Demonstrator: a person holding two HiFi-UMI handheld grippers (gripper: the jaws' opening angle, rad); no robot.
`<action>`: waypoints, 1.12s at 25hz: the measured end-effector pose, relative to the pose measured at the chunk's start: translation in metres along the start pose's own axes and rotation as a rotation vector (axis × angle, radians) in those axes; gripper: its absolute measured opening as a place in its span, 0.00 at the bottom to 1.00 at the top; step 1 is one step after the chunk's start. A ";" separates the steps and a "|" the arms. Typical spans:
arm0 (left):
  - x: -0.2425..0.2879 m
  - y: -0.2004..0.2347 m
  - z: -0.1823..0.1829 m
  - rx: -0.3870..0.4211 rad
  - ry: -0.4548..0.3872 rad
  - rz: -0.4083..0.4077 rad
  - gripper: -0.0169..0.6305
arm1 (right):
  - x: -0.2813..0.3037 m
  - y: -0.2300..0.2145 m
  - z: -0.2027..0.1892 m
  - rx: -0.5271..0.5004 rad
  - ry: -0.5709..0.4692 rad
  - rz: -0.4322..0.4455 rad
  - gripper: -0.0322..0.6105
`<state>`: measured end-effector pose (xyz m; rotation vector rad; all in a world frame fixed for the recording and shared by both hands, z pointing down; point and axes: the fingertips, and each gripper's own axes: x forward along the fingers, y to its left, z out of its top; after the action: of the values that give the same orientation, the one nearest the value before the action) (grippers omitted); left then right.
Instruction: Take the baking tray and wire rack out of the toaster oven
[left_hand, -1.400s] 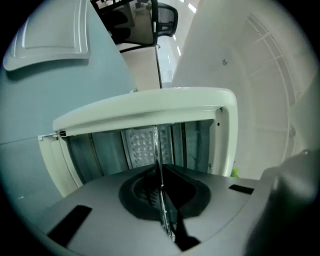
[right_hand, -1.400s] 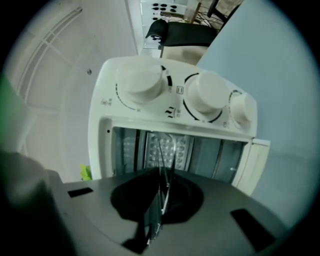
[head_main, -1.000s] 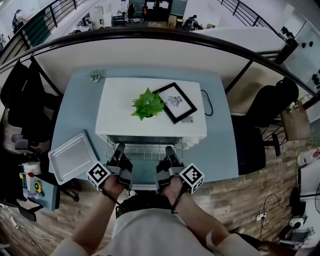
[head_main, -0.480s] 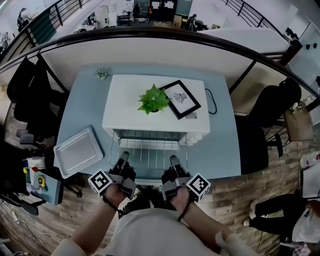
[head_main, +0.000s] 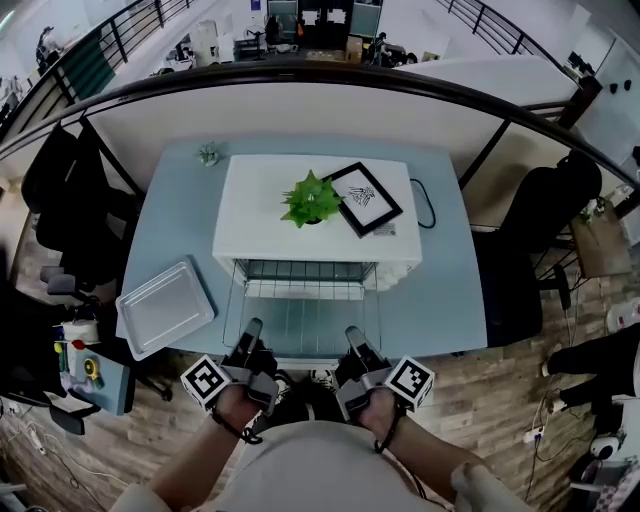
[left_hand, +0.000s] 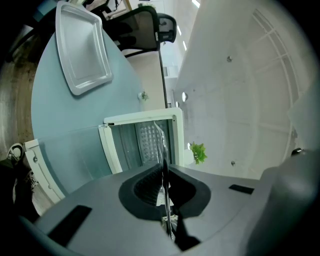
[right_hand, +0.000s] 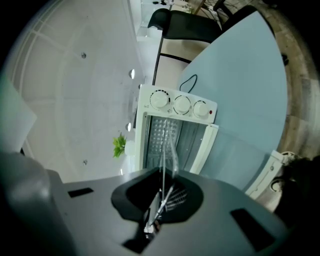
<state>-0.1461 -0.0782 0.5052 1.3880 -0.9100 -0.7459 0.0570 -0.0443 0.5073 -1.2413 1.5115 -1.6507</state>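
The second half of the task is in hand: the wire rack (head_main: 300, 318) is being drawn out of the toaster oven (head_main: 262, 200) toward 6 o'clock in the head view. The baking tray (head_main: 165, 308) is already set on the table (head_main: 445, 290), at about 8 o'clock from the oven and well apart from both grippers.

The left gripper (head_main: 253, 332) is clamped tight on the left end of the rack's front edge, and the right gripper (head_main: 352, 336) is pinched closed on its right end. In each gripper view the thin wire is seen between closed jaws.

The rack's far edge appears to be at the oven mouth. A further level pull toward 6 o'clock is judged to be needed, with both ends kept even until the rack is free.

Compared with a second ago, the rack is drawn much further out and both grippers are brought nearer the person. The tray is left where it lay.
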 end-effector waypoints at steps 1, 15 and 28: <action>-0.004 0.000 -0.002 0.001 0.004 -0.001 0.04 | -0.003 -0.002 -0.003 0.000 0.009 -0.004 0.06; -0.026 0.000 -0.023 0.026 0.101 -0.016 0.04 | -0.038 -0.021 -0.017 0.058 -0.013 -0.030 0.06; 0.008 0.005 -0.106 0.058 0.398 -0.014 0.04 | -0.107 -0.053 0.026 0.080 -0.199 -0.102 0.06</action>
<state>-0.0499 -0.0334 0.5152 1.5260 -0.6122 -0.4321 0.1326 0.0484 0.5296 -1.4133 1.2698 -1.5828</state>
